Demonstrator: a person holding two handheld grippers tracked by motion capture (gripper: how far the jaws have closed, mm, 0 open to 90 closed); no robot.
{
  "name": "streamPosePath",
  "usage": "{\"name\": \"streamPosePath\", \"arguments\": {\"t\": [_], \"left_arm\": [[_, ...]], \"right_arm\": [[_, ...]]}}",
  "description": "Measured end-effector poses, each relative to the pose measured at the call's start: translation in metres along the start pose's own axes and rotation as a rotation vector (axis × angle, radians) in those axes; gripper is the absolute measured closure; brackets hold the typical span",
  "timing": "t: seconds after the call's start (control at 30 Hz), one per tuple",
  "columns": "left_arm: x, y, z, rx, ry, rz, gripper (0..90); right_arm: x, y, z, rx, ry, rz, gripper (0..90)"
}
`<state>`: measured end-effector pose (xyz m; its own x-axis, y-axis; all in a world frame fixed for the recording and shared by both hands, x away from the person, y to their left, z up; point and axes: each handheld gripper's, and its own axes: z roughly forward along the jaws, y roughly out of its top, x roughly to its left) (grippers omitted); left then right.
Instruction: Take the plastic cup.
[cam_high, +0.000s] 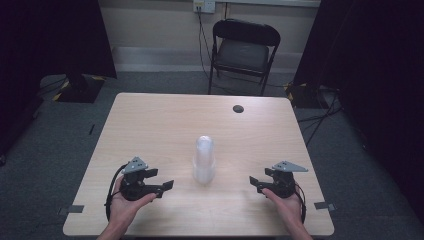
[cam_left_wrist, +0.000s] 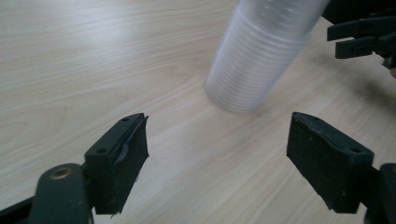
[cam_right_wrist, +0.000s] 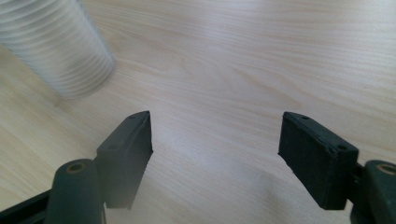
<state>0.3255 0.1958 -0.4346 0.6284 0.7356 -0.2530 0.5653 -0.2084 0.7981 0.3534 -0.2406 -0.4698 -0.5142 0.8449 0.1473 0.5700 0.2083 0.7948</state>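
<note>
A tall stack of clear plastic cups (cam_high: 204, 160) stands upside down near the middle of the desk (cam_high: 150, 125), between the 2 grippers and touching neither. The left gripper (cam_high: 167, 185) rests near the front edge with its jaws spread and nothing between them; in the left gripper view the stack (cam_left_wrist: 259, 56) rises just ahead of the jaws and a little to their right. The right gripper (cam_high: 253, 181) sits on the other side, jaws also spread wide and empty, and in its own view the stack (cam_right_wrist: 56, 46) lies off to the upper left, not in line with the jaws.

The main risk is tipping. The stack is tall, narrow and light, so a push from 1 jaw before the other arrives would likely topple it or send it skidding across the smooth wood. A squeeze that lands too hard could crush the thin walls, and a lift from the top may peel off several nested cups instead of 1, or drag the whole stack along.

As for contents, the cups hold only one another; being turned mouth-down, they appear to have nothing else inside, though the cloudy plastic hides the core.
</note>
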Motion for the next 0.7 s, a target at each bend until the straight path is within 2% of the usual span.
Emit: {"name": "streamPosePath", "arguments": {"t": [0.17,0.2,0.37,0.4,0.43,0.47,0.5,0.53,0.7], "left_arm": [[-0.007,0.006,-0.001,-0.012,-0.032,0.017,23.4],[-0.011,0.01,-0.002,-0.021,-0.037,0.034,23.4],[-0.018,0.021,-0.008,-0.051,-0.032,0.038,23.8],[-0.021,0.025,-0.009,-0.055,-0.027,0.047,23.8],[-0.024,0.028,-0.009,-0.059,-0.022,0.062,23.8],[-0.029,0.037,-0.008,-0.068,-0.032,0.08,23.8],[-0.029,0.037,-0.008,-0.068,-0.032,0.08,23.8],[-0.032,0.046,-0.005,-0.081,-0.039,0.089,23.7],[-0.033,0.057,0.003,-0.108,-0.05,0.091,23.8]], "right_arm": [[0.003,0.0,-0.005,-0.018,0.008,0.003,23.5],[0.003,0.001,-0.006,-0.022,0.012,0.001,23.5],[0.005,0.004,-0.009,-0.034,0.006,-0.018,23.0],[0.006,0.005,-0.007,-0.026,-0.009,-0.039,20.6],[0.006,0.005,-0.007,-0.026,-0.009,-0.039,20.6],[0.006,0.007,-0.006,-0.024,-0.002,-0.039,20.2],[0.006,0.007,-0.006,-0.024,-0.002,-0.039,20.2],[0.007,0.008,-0.006,-0.025,-0.001,-0.05,20.1],[0.007,0.007,-0.007,-0.025,0.011,-0.046,19.8]]}}
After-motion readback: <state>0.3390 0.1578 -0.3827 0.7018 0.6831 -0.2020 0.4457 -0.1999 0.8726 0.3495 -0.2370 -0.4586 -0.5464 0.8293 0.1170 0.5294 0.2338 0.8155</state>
